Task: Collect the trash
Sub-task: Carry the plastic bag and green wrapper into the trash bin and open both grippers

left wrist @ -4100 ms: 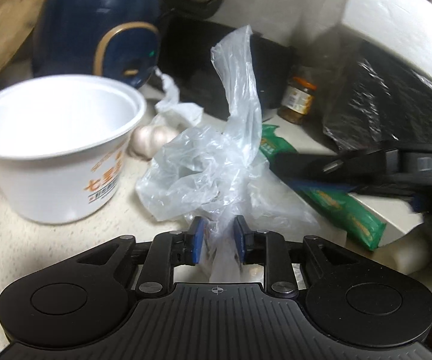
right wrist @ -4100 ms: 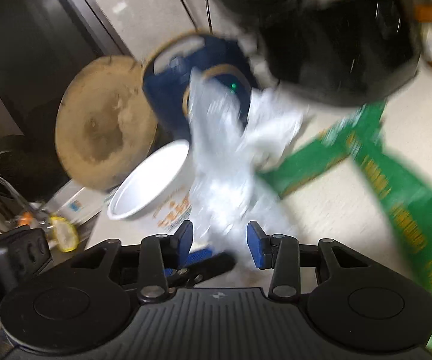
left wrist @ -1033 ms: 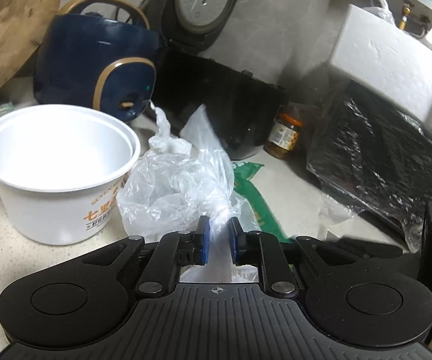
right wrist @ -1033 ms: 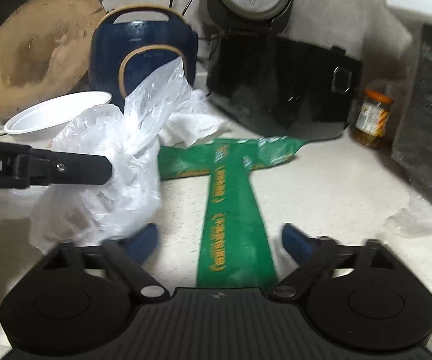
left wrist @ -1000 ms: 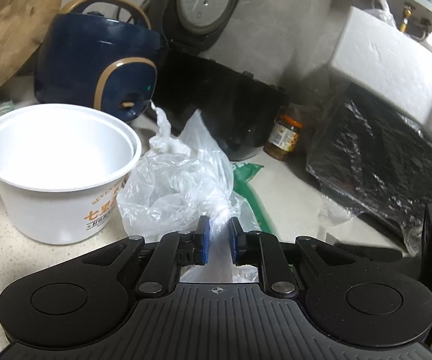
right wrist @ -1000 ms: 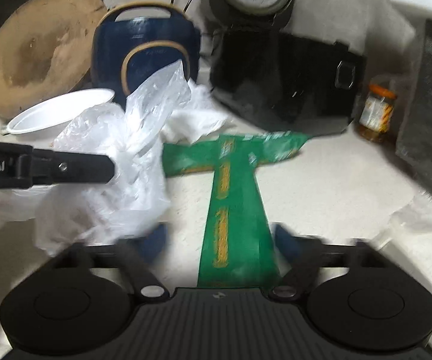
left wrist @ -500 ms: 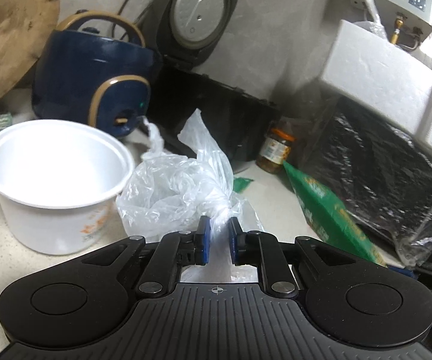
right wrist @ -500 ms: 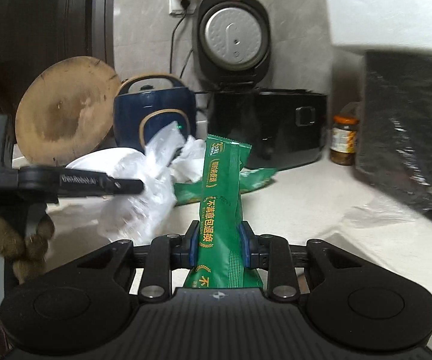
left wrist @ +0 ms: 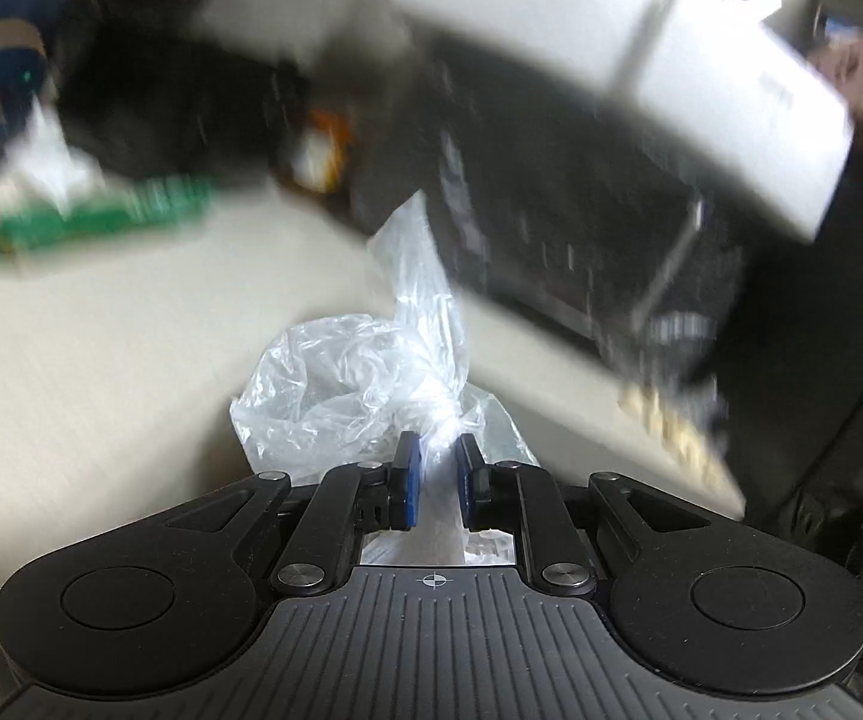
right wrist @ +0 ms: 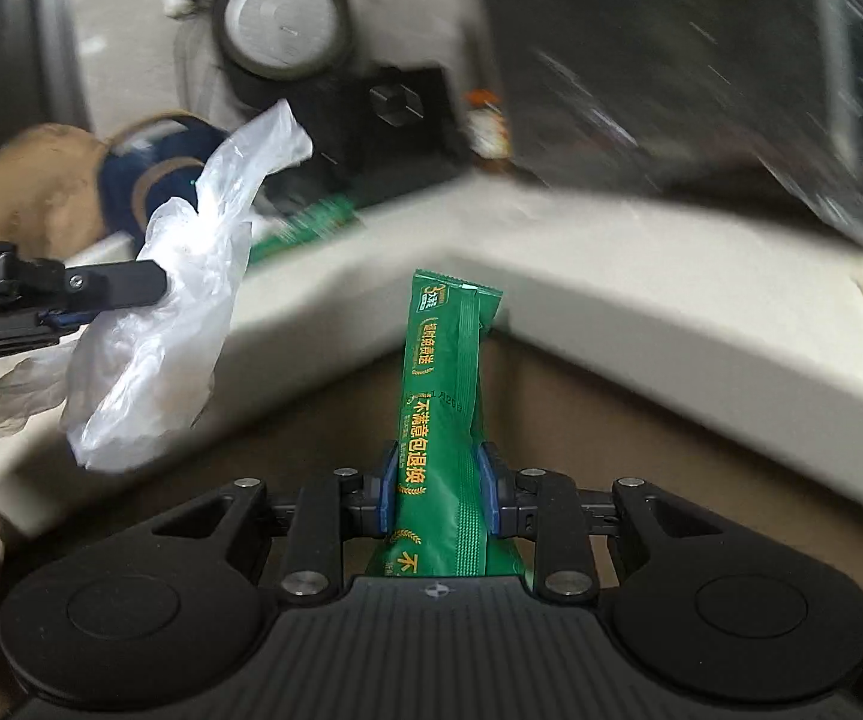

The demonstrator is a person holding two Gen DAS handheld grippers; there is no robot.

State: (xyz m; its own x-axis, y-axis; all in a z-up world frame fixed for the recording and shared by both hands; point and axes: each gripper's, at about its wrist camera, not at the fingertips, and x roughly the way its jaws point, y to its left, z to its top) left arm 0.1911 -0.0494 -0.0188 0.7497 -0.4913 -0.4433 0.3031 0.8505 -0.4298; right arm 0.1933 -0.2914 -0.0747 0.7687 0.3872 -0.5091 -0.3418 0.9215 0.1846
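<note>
My left gripper (left wrist: 436, 468) is shut on a crumpled clear plastic bag (left wrist: 365, 378) and holds it in the air above the pale counter (left wrist: 101, 330). The bag also shows in the right wrist view (right wrist: 179, 324), hanging from the left gripper's fingers (right wrist: 107, 285). My right gripper (right wrist: 437, 492) is shut on a long green wrapper (right wrist: 443, 402) with orange print, which stands upright past the counter's edge (right wrist: 641, 324). A second green wrapper (left wrist: 89, 216) lies on the counter at the left, blurred.
A black appliance (right wrist: 395, 114) with a round-lidded cooker (right wrist: 284, 18) stands at the back. A navy cooker (right wrist: 155, 180) and a round wooden board (right wrist: 29, 180) are at the left. A jar (left wrist: 323, 150), a black-wrapped block (left wrist: 551, 192) and white foam boxes (left wrist: 641, 60) stand at the right.
Both grippers have swung right and away from the counter with their loads. The white bowl has left the left wrist view. Both views are now motion-blurred.
</note>
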